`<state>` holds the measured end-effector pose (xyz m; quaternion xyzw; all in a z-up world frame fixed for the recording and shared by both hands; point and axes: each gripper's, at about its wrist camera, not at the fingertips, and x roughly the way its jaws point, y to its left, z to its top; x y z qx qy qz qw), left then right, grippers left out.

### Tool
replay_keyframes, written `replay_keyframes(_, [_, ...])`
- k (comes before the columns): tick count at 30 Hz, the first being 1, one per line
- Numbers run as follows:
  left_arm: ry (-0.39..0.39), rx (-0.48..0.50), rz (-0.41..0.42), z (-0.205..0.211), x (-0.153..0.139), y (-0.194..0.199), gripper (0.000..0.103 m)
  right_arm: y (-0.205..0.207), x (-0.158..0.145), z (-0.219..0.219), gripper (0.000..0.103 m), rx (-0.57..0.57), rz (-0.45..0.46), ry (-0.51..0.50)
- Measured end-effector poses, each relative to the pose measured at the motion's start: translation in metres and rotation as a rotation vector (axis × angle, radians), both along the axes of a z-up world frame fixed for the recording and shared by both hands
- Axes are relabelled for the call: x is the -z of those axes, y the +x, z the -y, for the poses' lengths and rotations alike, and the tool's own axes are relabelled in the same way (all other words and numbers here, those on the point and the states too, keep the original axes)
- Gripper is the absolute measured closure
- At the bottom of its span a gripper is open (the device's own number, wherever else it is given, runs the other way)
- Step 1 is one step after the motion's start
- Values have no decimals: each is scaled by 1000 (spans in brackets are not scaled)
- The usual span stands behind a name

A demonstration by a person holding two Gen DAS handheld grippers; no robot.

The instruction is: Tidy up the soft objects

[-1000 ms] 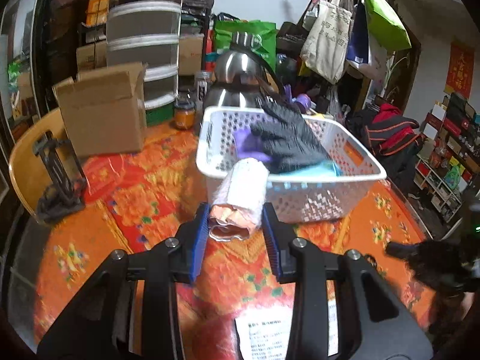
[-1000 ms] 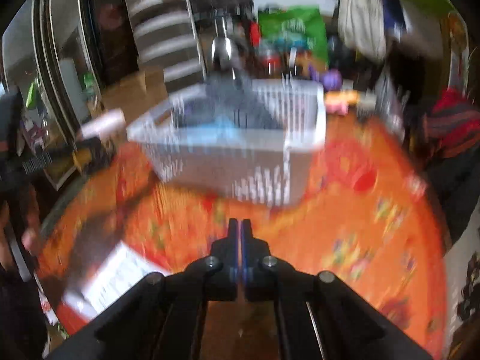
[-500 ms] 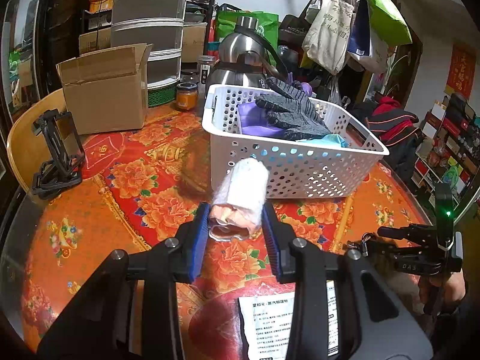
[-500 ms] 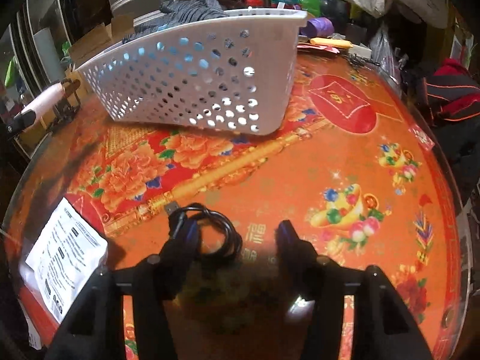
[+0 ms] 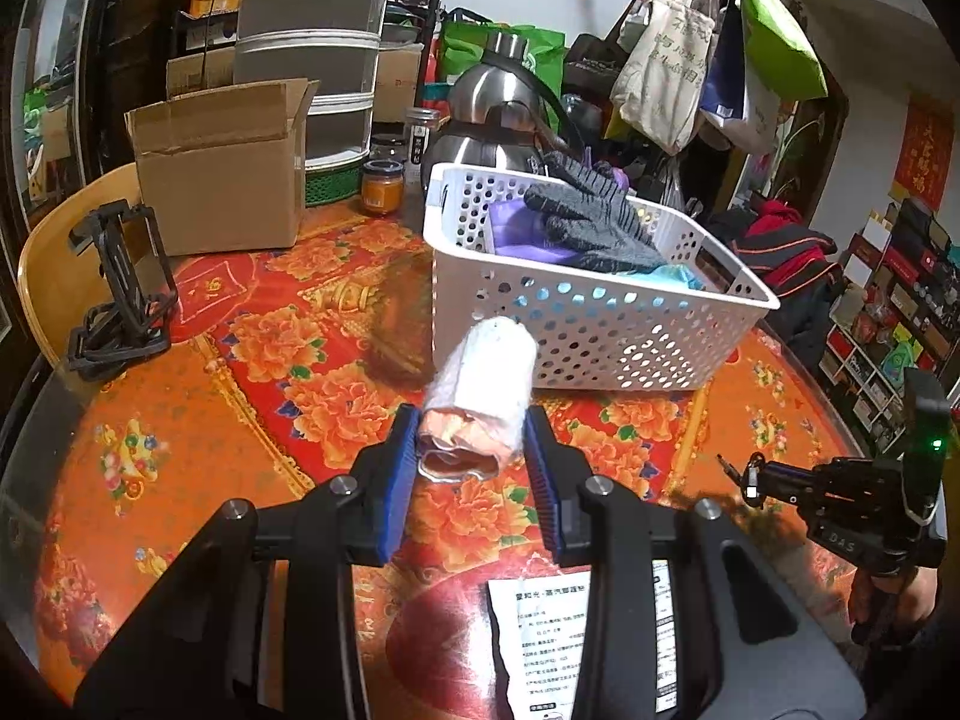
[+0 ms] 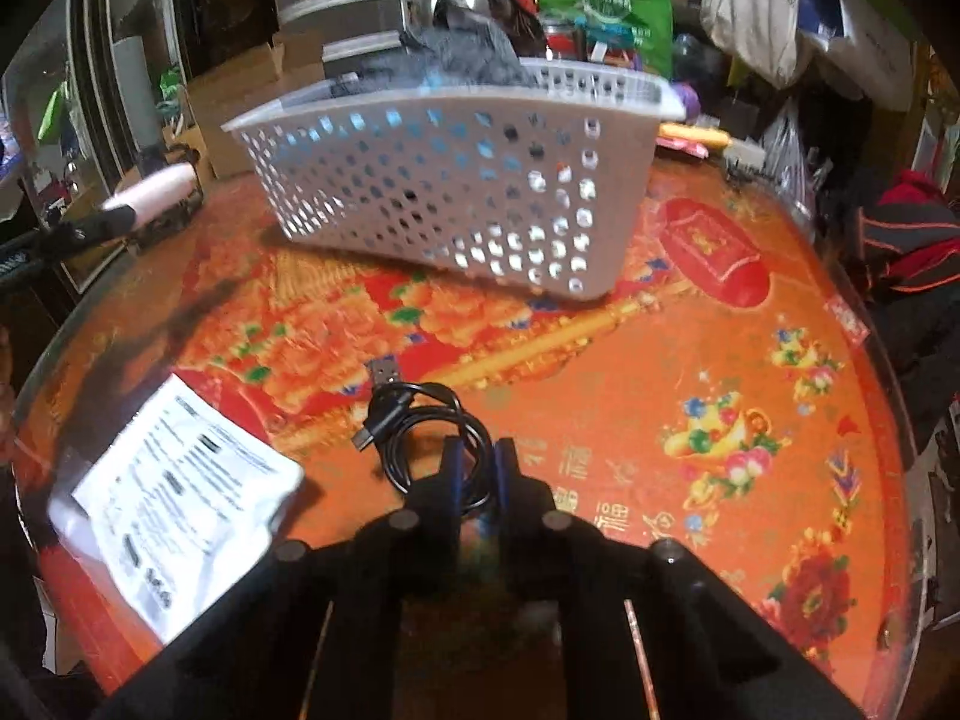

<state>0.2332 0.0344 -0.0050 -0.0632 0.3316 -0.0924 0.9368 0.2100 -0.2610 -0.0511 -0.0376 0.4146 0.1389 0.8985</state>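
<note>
My left gripper [image 5: 474, 468] is shut on a rolled white and pink cloth [image 5: 480, 396], held above the table just in front of the white perforated basket [image 5: 600, 336]. The basket holds a dark grey glove [image 5: 588, 216], a purple cloth [image 5: 522, 234] and a light blue item [image 5: 672, 273]. My right gripper [image 6: 477, 468] is shut on a coiled black USB cable [image 6: 420, 426], just above the table. The basket [image 6: 456, 180] stands beyond it. In the left wrist view the right gripper [image 5: 750, 477] is at the right, with the cable end hanging from it.
A white printed packet [image 6: 174, 492] lies on the orange floral tablecloth at the front left. A cardboard box [image 5: 222, 174], a black phone stand [image 5: 120, 294], a jar [image 5: 378, 186] and a steel kettle [image 5: 498, 114] stand behind and left of the basket.
My right gripper has closed on the black cable and lifted it a little. My left gripper has stayed shut on the rolled cloth and drawn back slightly from the basket.
</note>
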Motion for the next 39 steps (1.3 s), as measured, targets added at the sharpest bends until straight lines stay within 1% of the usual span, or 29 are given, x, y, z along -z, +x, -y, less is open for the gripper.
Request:
replay_keyframes(4, [-1, 11, 33, 3, -17, -3, 71, -10, -22, -2, 95, 0, 52, 31])
replay_keyframes(7, [2, 12, 63, 7, -36, 1, 71, -17, -56, -3, 95, 0, 119, 72])
replay_keyframes(9, [7, 11, 85, 12, -52, 7, 71, -14, -87, -5, 95, 6, 182, 72])
replay_keyframes(11, [24, 11, 101, 19, -69, 18, 71, -4, -110, -6, 95, 15, 214, 71])
replay_keyframes(13, [39, 9, 105, 26, -81, 36, 71, 18, -132, -6, 95, 43, 246, 52])
replay_keyframes(16, [72, -4, 83, 40, -91, 68, 71, 60, -148, -2, 95, 100, 235, 36])
replay_keyframes(18, [100, -7, 59, 49, -89, 93, 71, 86, -147, 2, 95, 132, 212, 36])
replay_keyframes(20, [100, 0, 5, 55, -81, 117, 71, 113, -138, 4, 95, 156, 172, 34])
replay_keyframes(22, [103, -1, -33, 59, -71, 135, 71, 137, -125, 5, 95, 178, 132, 8])
replay_keyframes(25, [131, -15, -74, 65, -54, 156, 71, 154, -108, 8, 95, 207, 105, 0])
replay_keyframes(27, [127, -23, -94, 64, -46, 163, 74, 157, -99, 11, 95, 211, 92, 12])
replay_keyframes(30, [127, -33, -106, 64, -39, 171, 74, 164, -88, 12, 94, 201, 65, 8])
replay_keyframes(32, [134, -27, -92, 65, -38, 171, 72, 167, -84, 13, 94, 205, 54, 13])
replay_keyframes(33, [134, -26, -91, 63, -37, 168, 66, 166, -83, 14, 94, 210, 64, 16])
replay_keyframes(34, [133, -27, -94, 62, -36, 165, 62, 166, -83, 15, 90, 214, 72, 18])
replay_keyframes(36, [121, -37, -82, 56, -37, 159, 40, 166, -82, 17, 73, 212, 67, 29])
replay_keyframes(37, [114, -40, -66, 53, -38, 152, 35, 163, -83, 18, 59, 214, 71, 30])
replay_keyframes(38, [115, -46, -62, 50, -38, 147, 30, 159, -85, 19, 56, 215, 89, 38])
replay_keyframes(39, [117, -48, -63, 47, -38, 139, 30, 154, -87, 21, 56, 219, 98, 52])
